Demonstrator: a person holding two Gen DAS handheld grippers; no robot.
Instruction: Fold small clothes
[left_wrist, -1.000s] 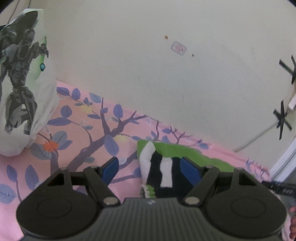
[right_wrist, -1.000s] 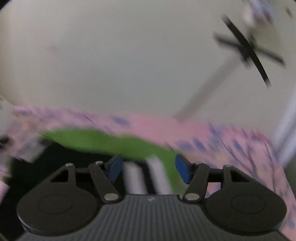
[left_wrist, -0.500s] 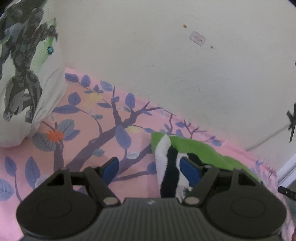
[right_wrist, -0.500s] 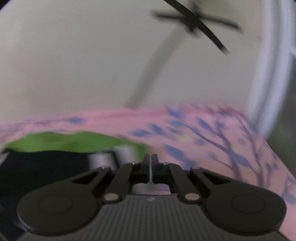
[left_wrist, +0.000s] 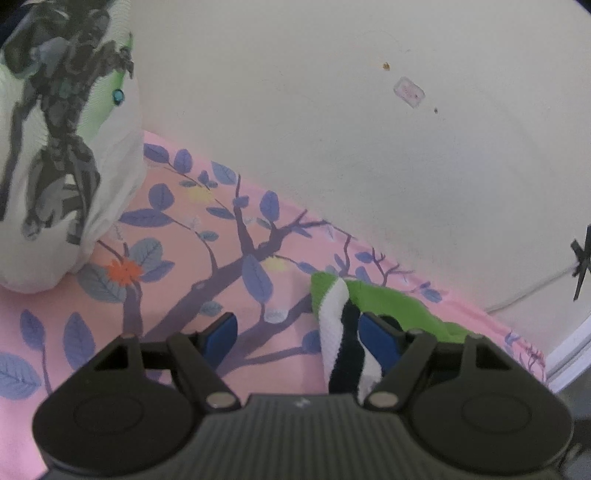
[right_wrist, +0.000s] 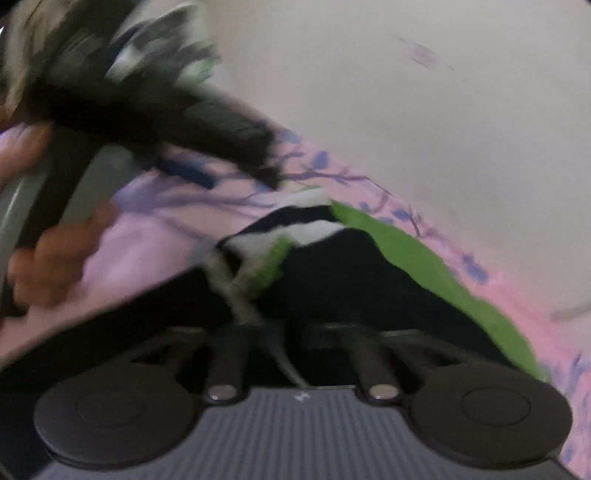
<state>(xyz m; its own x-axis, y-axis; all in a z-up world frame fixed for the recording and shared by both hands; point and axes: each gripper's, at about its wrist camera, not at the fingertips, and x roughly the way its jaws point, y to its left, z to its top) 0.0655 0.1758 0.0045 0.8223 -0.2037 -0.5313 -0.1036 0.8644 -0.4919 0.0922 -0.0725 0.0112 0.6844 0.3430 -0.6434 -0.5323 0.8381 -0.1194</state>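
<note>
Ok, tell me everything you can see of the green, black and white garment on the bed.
The small garment is soft knit-looking fabric: bright green panel, black body, white stripes and a green ribbed edge. It lies crumpled and partly folded on the pink leaf-print sheet near the wall. One striped fold stands between the open left gripper's blue pads. The right wrist view is too blurred to show a grip.

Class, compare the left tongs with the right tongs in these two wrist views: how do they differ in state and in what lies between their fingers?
The left tongs stand open, blue pads wide apart; the right tongs are shut. Between the left fingers lies mostly pink bedsheet, with the striped garment beside one pad; the right tongs' tips sit against the garment's dark cloth, though blur hides whether any is pinched. Both point down toward the same green, black and white garment.
</note>
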